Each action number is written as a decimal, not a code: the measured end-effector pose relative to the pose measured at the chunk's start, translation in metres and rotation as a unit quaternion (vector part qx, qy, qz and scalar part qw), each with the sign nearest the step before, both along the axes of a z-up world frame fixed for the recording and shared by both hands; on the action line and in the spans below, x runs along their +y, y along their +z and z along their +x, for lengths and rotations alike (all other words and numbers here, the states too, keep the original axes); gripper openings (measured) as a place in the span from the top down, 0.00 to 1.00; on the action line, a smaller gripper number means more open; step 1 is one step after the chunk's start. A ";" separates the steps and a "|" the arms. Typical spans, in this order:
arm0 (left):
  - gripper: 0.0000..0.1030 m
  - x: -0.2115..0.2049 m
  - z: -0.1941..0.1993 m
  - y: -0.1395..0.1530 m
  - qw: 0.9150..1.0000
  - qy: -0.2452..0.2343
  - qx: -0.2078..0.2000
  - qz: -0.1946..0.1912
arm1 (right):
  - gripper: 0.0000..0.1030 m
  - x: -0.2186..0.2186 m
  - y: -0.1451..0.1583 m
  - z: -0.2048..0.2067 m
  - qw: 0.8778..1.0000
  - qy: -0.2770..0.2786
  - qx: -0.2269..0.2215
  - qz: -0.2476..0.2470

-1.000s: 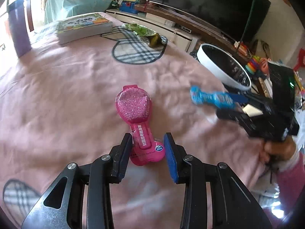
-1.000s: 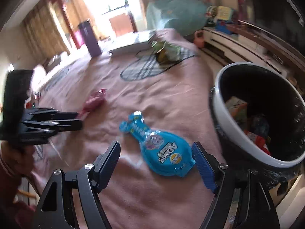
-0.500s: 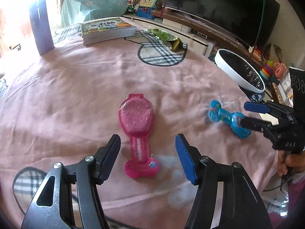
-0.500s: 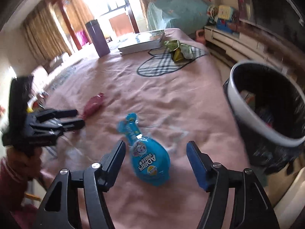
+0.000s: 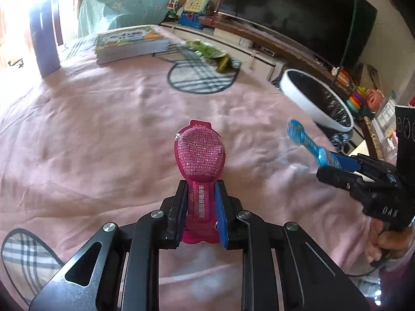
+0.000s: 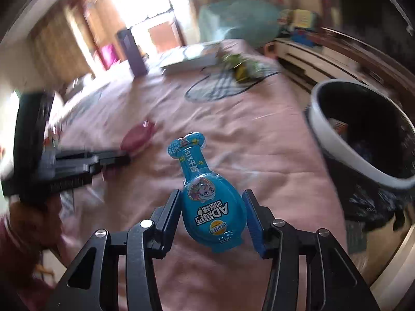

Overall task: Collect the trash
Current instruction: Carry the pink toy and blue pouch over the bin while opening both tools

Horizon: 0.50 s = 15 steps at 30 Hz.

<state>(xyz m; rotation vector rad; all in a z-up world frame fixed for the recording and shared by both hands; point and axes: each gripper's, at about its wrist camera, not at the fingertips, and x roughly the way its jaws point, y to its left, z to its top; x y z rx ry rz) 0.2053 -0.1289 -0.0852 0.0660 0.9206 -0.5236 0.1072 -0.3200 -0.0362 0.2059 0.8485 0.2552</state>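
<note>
My left gripper (image 5: 200,189) is shut on the narrow neck of a pink bottle-shaped packet (image 5: 200,153) that lies on the pink bedspread (image 5: 103,134). My right gripper (image 6: 211,202) is shut on the wide body of a blue bottle-shaped packet (image 6: 207,197), neck pointing away. The blue packet (image 5: 308,145) and right gripper (image 5: 337,168) also show at the right of the left wrist view. The pink packet (image 6: 137,137) and left gripper (image 6: 114,159) show blurred at the left of the right wrist view. A white-rimmed bin (image 6: 345,140) with a black liner stands beside the bed.
A stack of books (image 5: 129,42), a green snack wrapper (image 5: 210,54) and a purple bottle (image 5: 44,44) sit at the far side of the bed. The bin (image 5: 306,101) is off the bed's right edge. A TV and toy-covered cabinet stand behind.
Both grippers moved forward and closed: the left one onto the pink packet's neck, the right one onto the blue packet's body. The right wrist view is now motion-blurred.
</note>
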 end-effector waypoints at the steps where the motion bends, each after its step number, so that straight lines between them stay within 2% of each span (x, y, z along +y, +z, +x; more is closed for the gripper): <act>1: 0.82 -0.004 -0.002 0.003 1.000 -0.004 -0.003 -0.003 | 0.53 -0.005 0.003 -0.002 1.000 -0.009 -0.005 0.010; 9: 0.82 -0.050 -0.018 0.026 0.999 -0.046 -0.026 0.004 | 0.53 -0.040 0.017 -0.016 0.995 -0.075 -0.025 0.054; 15: 0.82 -0.078 -0.023 0.030 0.997 -0.067 -0.029 0.006 | 0.53 -0.060 0.025 -0.025 0.993 -0.098 -0.035 0.057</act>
